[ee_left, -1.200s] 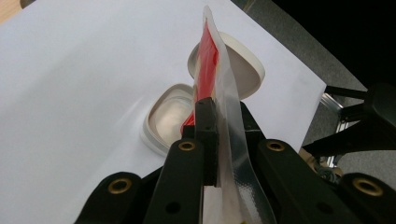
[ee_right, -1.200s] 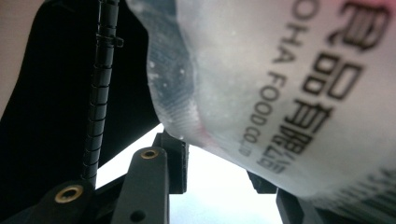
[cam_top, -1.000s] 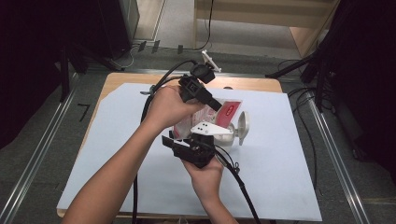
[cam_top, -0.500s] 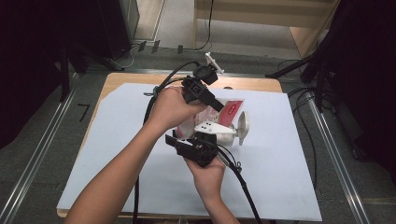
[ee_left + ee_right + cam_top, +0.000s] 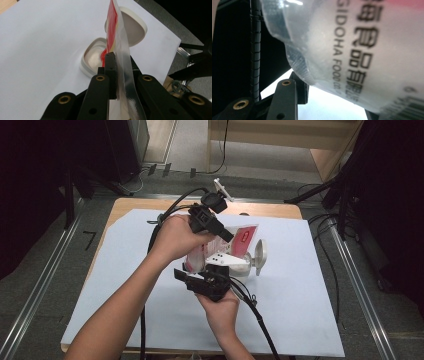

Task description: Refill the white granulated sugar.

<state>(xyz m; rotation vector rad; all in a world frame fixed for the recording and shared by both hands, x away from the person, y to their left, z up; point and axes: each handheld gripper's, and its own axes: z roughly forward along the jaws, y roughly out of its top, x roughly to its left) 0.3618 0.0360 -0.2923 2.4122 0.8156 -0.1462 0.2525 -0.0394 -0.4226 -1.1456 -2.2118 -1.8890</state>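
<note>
— Two tongs on one packet (image 5: 235, 244)?
— Yes. Left tongs (image 5: 117, 75) pinch its clear edge above the open white box (image 5: 93, 58), mid-bench (image 5: 125, 270).
— Right tongs (image 5: 220, 262)?
— Near side, around the packet's lower end; jaws have just been widening, grip unclear.

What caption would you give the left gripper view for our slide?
Left gripper clamped on the edge of a red-and-clear food packet, above an open white container and its lid.
</note>
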